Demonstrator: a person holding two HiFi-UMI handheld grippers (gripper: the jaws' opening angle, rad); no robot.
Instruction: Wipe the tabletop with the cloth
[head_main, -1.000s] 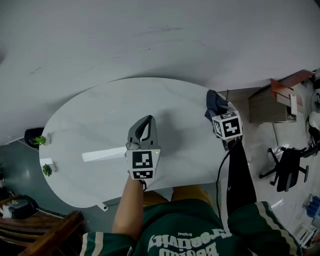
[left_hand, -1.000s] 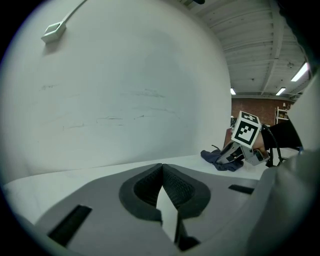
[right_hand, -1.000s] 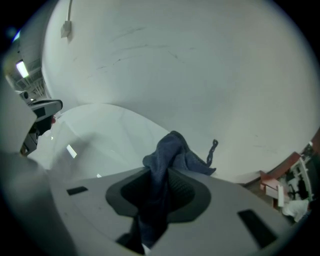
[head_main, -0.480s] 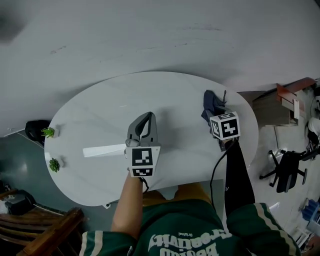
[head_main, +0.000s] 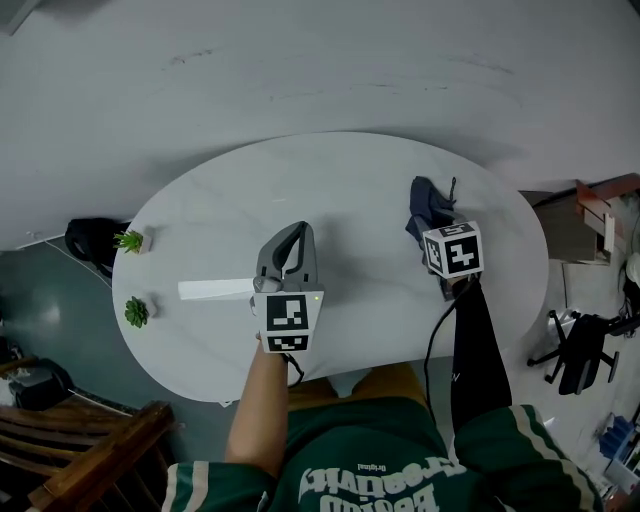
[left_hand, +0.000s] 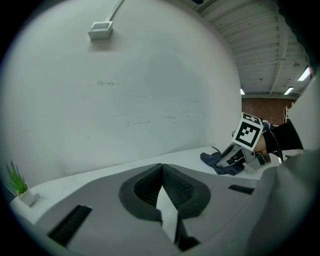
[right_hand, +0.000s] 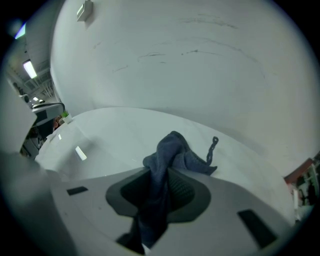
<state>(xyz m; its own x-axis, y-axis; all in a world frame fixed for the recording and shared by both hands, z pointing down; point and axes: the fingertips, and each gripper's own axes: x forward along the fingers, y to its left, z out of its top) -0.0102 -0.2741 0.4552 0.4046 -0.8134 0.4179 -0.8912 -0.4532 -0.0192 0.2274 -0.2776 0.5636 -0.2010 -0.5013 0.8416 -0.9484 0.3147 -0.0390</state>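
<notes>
The white oval tabletop (head_main: 340, 180) fills the middle of the head view. A dark blue cloth (head_main: 428, 203) lies bunched on its right part, and my right gripper (head_main: 433, 222) is shut on it. In the right gripper view the cloth (right_hand: 162, 160) runs up between the jaws and flops onto the table beyond them. My left gripper (head_main: 297, 237) hovers over the table's middle, shut with nothing in it; its tips meet in the left gripper view (left_hand: 161, 167). From there the cloth (left_hand: 218, 163) shows at the right.
Two small potted plants (head_main: 128, 240) (head_main: 137, 311) stand at the table's left end. A pale strip (head_main: 215, 289), perhaps a reflection, lies left of the left gripper. A wooden chair (head_main: 80, 440) is at lower left; an office chair (head_main: 580, 345) and boxes (head_main: 590, 215) stand at the right.
The head view has shifted, so the table sits further right and up. Both grippers now lie further in from its right edge, the right one still with the cloth.
</notes>
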